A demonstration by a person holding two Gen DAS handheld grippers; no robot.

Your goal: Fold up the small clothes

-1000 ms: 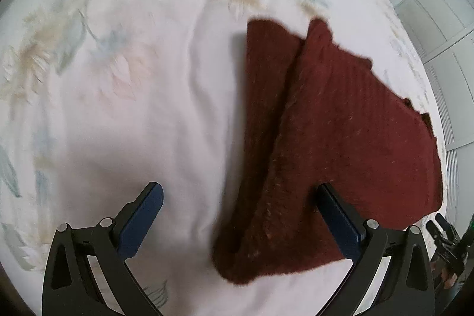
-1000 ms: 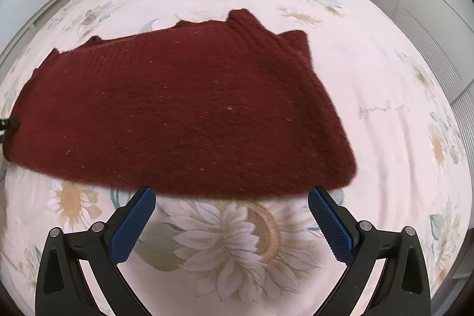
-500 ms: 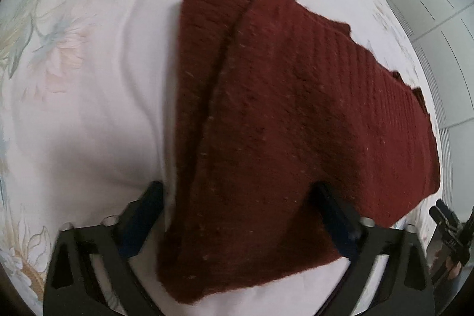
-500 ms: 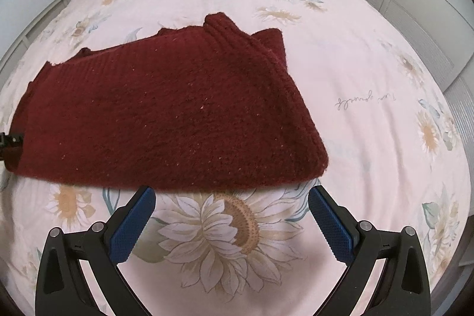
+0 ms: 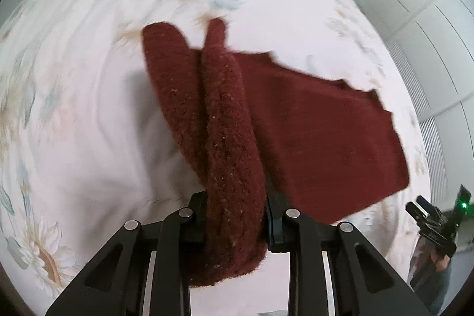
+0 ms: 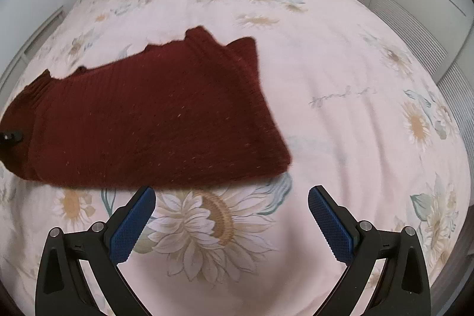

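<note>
The left gripper (image 5: 235,222) is clamped on the sweater's (image 6: 154,120) thick doubled edge, the right gripper (image 6: 231,222) gapes free; soft, floppy knit, probably best pinched at corners.

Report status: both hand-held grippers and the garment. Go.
Left hand-held gripper shut on dark red knitted sweater, gathered edge pinched. Right hand-held gripper open, short of sweater's near edge. Floral bedspread underneath, nothing blocking.

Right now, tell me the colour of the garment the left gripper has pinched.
Dark red sweater, clearest in the right wrist view.
</note>
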